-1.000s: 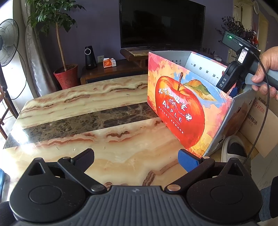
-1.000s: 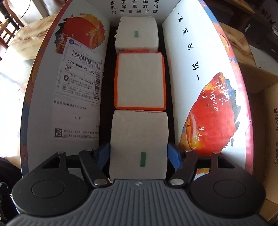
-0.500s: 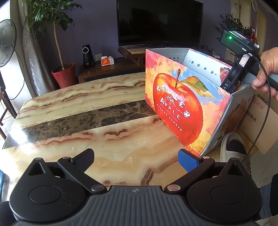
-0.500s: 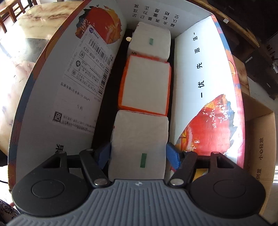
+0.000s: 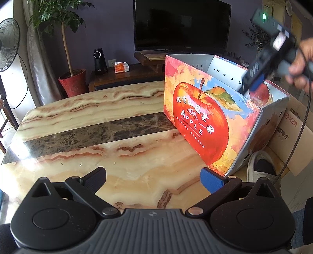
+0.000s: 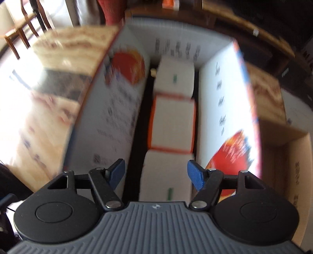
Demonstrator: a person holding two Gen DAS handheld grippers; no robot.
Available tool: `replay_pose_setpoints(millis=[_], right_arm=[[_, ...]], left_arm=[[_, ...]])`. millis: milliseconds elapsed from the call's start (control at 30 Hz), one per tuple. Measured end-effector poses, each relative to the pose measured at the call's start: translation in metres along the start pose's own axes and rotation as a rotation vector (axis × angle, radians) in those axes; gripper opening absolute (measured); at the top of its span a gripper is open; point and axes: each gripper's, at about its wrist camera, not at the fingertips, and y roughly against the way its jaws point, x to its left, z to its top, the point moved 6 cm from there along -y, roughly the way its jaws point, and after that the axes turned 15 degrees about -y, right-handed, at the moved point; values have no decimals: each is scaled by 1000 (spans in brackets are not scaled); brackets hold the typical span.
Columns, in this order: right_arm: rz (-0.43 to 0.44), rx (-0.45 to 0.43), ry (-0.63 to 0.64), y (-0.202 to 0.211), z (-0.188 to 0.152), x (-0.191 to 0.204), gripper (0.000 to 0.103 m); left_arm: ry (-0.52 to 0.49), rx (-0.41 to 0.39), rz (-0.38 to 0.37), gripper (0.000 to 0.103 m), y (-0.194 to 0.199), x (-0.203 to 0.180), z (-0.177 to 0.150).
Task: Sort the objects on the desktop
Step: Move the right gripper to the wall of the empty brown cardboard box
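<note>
Above the apple box, right tool has lifted clear, apparently empty, jaws spread.

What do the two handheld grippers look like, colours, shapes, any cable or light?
Left gripper: ribbed grey body, two round black discs, black linkage arms with metal pivot pins, blue pads on the fingers. Right gripper is built the same, with blue-padded fingers. Seen from the left wrist view, it carries a dark block with a green light, and a thin black cable hangs from it.
</note>
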Motion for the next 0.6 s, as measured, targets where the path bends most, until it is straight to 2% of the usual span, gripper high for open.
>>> replay_pose_setpoints(millis=[133,233,300,367,467,600], right_arm=[[20,-144,-42,35,22,-8,72],[-30,-264,-88,69,32,-41,72],[-82,-307,-110,83,33,-67,72],[-133,-304,-127,84,26,-90,72],[-183,-241,-152,78,8,-118,72],[-148,-124,-180,62,-22,-141,71]], left_arm=[[3,-1,1,102,1,0,0],[-3,0,2,102,0,-1,-1],[-10,0,2,102,0,-3,-1],[-17,0,1,102,0,-5,-1],[-29,0,0,102,-1,-9,0],[-46,4,3,102,-2,-14,0]])
